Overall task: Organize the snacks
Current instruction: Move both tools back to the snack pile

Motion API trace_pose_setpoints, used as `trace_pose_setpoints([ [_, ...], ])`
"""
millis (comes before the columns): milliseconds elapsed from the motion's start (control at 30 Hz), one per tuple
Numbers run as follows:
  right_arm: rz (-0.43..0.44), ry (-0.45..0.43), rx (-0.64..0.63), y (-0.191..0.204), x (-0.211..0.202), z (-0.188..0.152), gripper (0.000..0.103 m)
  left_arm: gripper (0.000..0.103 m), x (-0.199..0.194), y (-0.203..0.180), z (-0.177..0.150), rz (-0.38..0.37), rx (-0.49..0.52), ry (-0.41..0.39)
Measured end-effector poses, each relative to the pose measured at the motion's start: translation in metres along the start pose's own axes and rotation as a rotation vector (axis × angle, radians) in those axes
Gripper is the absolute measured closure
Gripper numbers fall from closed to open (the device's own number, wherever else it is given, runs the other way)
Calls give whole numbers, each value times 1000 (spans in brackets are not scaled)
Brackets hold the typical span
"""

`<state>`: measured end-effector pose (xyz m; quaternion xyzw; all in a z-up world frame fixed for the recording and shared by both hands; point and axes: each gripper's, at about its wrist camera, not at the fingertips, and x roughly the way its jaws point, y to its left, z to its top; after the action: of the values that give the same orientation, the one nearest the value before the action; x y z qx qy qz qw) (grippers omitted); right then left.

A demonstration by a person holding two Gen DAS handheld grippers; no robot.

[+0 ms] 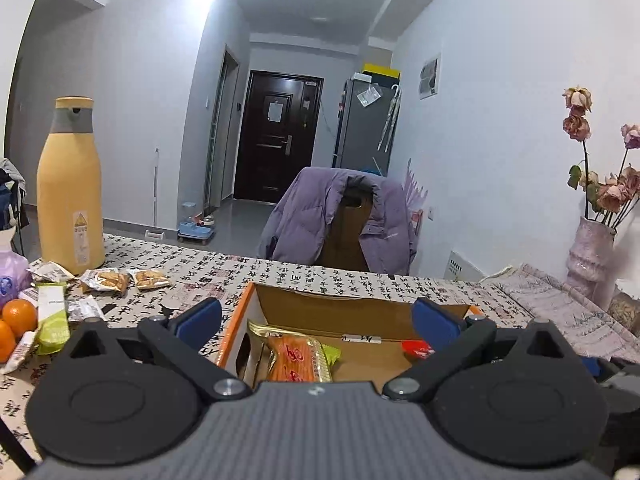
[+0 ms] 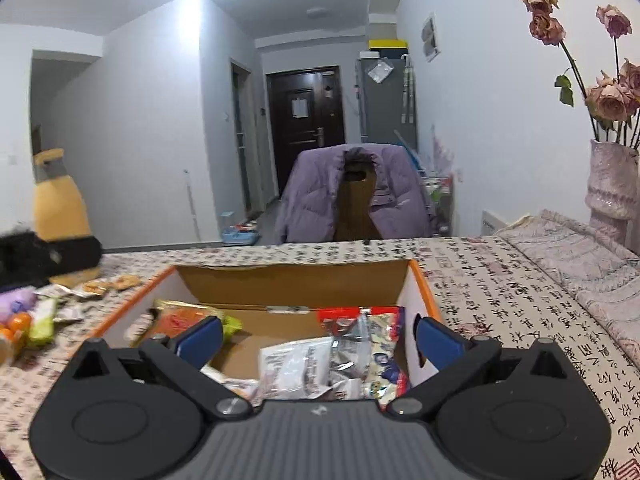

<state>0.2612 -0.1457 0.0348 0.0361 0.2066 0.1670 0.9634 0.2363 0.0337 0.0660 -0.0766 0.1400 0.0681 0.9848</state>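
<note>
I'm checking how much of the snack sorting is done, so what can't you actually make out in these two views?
- Cardboard box: its near part and floor are hidden by the gripper body in both wrist views.
- Orange packet: its lower end is cut off by the left gripper.
- Packets beside the yellow bottle: print too small to read.
- Oranges: cut by the left-view edge, count unclear.

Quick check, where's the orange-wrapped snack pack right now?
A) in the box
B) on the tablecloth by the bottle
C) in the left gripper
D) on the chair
A: the orange pack lies inside the box, while the left gripper stands open and empty above it.
</note>
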Motion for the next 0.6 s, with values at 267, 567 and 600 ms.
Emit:
trace_pose_setpoints([
  [267, 5, -5, -42, 1, -48, -4, 0, 0, -30, 7, -8, -2, 4, 45],
  [567, -35, 62, -58, -17, -90, -48, 0, 0, -69, 21, -50, 2, 46, 119],
  [600, -39, 71, -56, -18, -94, -54, 0, 0, -72, 22, -54, 0, 48, 127],
])
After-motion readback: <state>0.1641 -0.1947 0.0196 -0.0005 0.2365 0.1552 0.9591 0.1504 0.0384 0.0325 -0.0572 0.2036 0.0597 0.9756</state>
